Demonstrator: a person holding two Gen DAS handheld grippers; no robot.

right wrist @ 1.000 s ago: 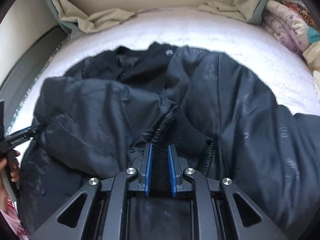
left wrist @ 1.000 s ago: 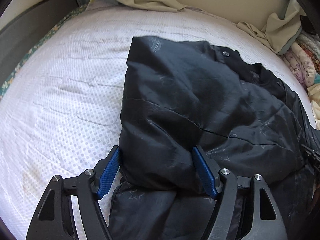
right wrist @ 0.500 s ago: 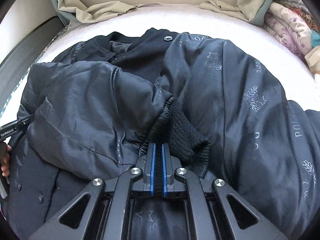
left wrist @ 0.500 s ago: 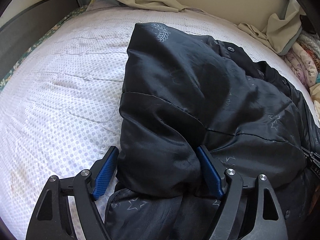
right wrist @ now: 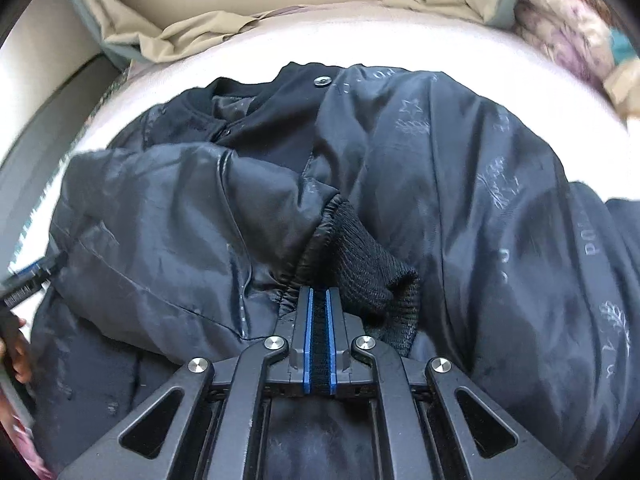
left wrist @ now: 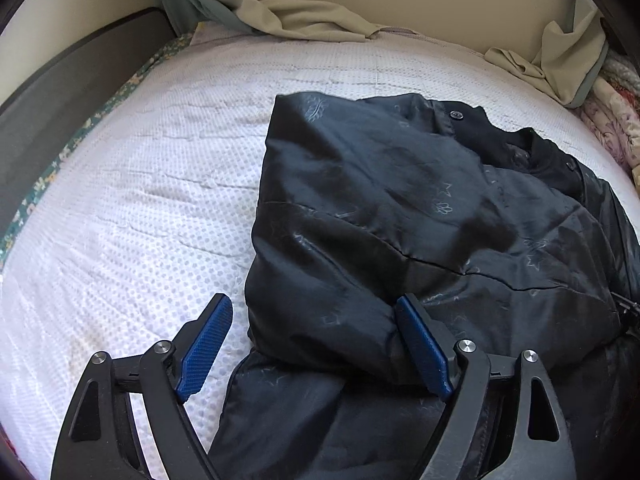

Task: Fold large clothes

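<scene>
A large black padded jacket (left wrist: pixel 420 220) with faint star and leaf prints lies on the white bed; it also shows in the right wrist view (right wrist: pixel 440 184). My left gripper (left wrist: pixel 316 320) is open, its blue pads on either side of a folded-over sleeve bulge at the jacket's left edge. My right gripper (right wrist: pixel 319 300) is shut on the black knit sleeve cuff (right wrist: pixel 360 264), holding it over the jacket's middle. The left gripper's tip (right wrist: pixel 28 280) shows at the left edge of the right wrist view.
The white dotted mattress cover (left wrist: pixel 140 200) stretches to the left of the jacket. Beige cloth (left wrist: pixel 300 12) is bunched at the headboard, more beige cloth (left wrist: pixel 560 60) at the far right, next to floral bedding (left wrist: pixel 612 112). A dark bed frame (left wrist: pixel 60 92) runs along the left.
The right gripper closed fully on the knit cuff and lifted it slightly. The left gripper stayed open around the sleeve fold and shifted a little to the left.
</scene>
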